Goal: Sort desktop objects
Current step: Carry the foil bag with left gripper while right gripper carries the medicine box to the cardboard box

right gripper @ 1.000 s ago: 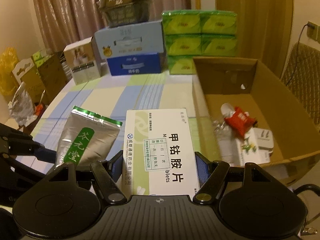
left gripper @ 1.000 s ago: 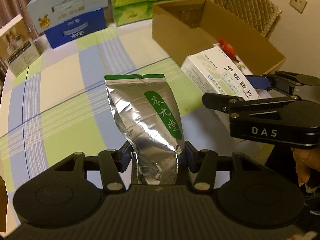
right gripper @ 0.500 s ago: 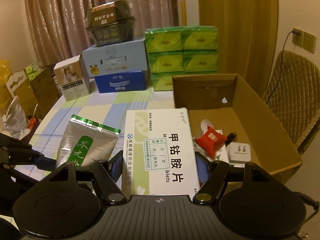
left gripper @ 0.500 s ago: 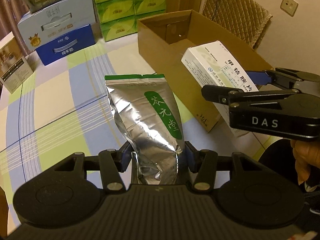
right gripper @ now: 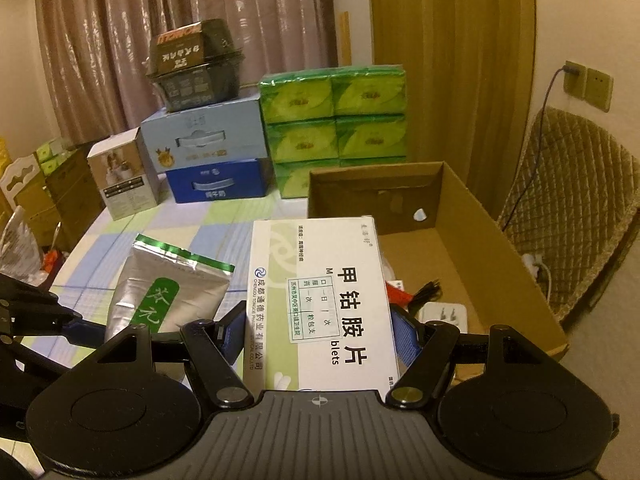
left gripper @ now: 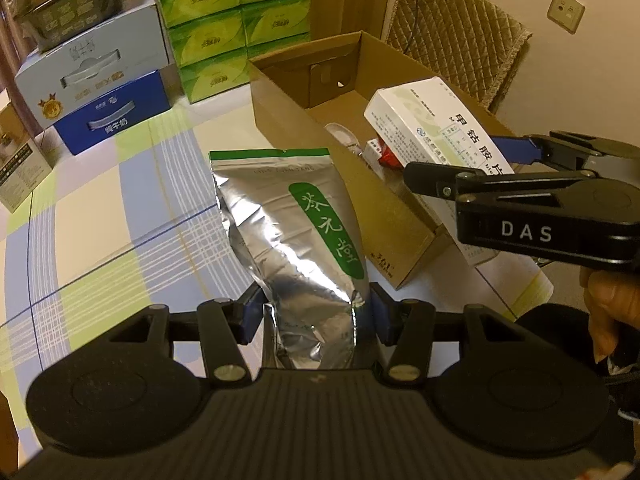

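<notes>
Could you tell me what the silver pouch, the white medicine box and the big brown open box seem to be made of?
Silver pouch: apparently metallised foil or foil laminate, shiny, with sharp creases and mirror-like glints.
White medicine box: probably thin printed paperboard, with a smooth, slightly glossy face and crisp folded edges.
Brown open box: cardboard, probably corrugated, with matte, unprinted brown walls and a punched handle hole.

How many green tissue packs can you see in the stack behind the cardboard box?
6 show a front face, in two columns and three rows: top, middle, bottom. The cardboard box covers most of the bottom row; more may sit behind.
</notes>
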`<state>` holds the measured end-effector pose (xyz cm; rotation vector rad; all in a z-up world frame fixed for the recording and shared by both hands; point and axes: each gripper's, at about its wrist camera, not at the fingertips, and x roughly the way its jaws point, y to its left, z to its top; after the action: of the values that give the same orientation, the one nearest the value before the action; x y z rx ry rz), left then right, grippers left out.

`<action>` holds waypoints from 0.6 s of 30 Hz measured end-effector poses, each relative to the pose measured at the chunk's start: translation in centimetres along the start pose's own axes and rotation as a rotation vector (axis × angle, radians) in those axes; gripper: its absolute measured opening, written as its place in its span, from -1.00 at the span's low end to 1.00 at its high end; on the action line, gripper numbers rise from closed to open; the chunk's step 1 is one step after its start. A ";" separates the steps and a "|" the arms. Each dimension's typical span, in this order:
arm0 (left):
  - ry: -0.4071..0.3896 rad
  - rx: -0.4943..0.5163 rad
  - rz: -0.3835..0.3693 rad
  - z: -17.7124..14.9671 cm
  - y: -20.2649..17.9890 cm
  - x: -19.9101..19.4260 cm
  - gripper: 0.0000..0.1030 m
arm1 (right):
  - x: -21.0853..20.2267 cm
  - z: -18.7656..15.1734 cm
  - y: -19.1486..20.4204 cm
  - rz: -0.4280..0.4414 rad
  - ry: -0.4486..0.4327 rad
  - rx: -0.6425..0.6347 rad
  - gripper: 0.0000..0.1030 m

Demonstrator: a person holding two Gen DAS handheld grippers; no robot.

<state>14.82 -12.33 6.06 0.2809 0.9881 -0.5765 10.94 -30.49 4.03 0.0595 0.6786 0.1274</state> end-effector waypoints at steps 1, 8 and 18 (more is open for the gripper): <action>-0.001 0.002 -0.001 0.2 -0.1 0.0 -0.05 | 0.0 0.0 -0.2 -0.002 0.000 0.000 0.33; -0.006 0.009 -0.009 1.4 -1.0 0.3 -0.05 | -0.1 0.5 -1.5 -0.017 -0.002 0.008 0.33; -0.011 0.013 -0.029 2.8 -2.1 0.9 -0.05 | -0.2 1.1 -3.8 -0.046 -0.010 0.029 0.33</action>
<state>15.92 -15.67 6.83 0.2755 0.9797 -0.6108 11.89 -34.32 4.64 0.0723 0.6716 0.0729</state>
